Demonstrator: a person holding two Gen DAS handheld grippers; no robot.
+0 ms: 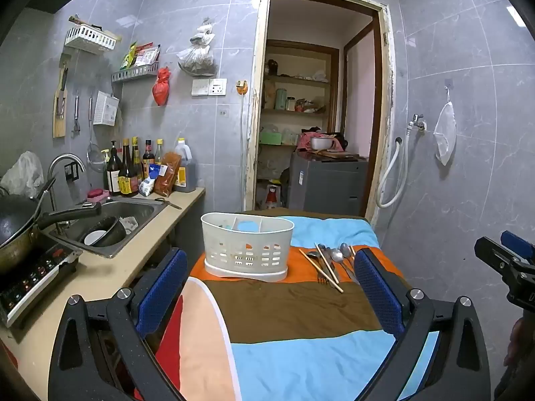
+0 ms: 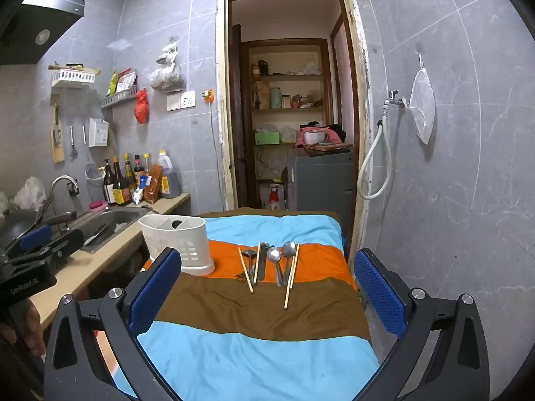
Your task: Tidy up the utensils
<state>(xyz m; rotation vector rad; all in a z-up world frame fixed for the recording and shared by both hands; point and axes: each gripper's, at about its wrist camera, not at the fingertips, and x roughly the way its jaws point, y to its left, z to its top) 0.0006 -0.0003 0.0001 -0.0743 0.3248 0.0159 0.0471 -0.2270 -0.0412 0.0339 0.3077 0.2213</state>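
Observation:
A white slotted utensil caddy (image 1: 246, 249) (image 2: 179, 242) stands on the orange stripe of a striped cloth (image 1: 301, 310) (image 2: 260, 327) over a small table. To its right lies a loose bunch of utensils (image 1: 331, 262) (image 2: 271, 262): metal spoons (image 2: 288, 250), a fork and wooden chopsticks (image 2: 291, 279). My left gripper (image 1: 271, 284) is open, hovering short of the caddy with nothing between its blue pads. My right gripper (image 2: 267, 287) is open too, held back from the utensils and holding nothing. Each gripper shows at the edge of the other's view.
A counter (image 1: 100, 284) runs along the left with a steel sink (image 1: 110, 227), a wok, an induction hob and sauce bottles (image 1: 133, 170). A doorway (image 2: 291, 117) opens behind the table onto shelves and a grey appliance. A tiled wall with a tap and hose (image 2: 378, 167) stands on the right.

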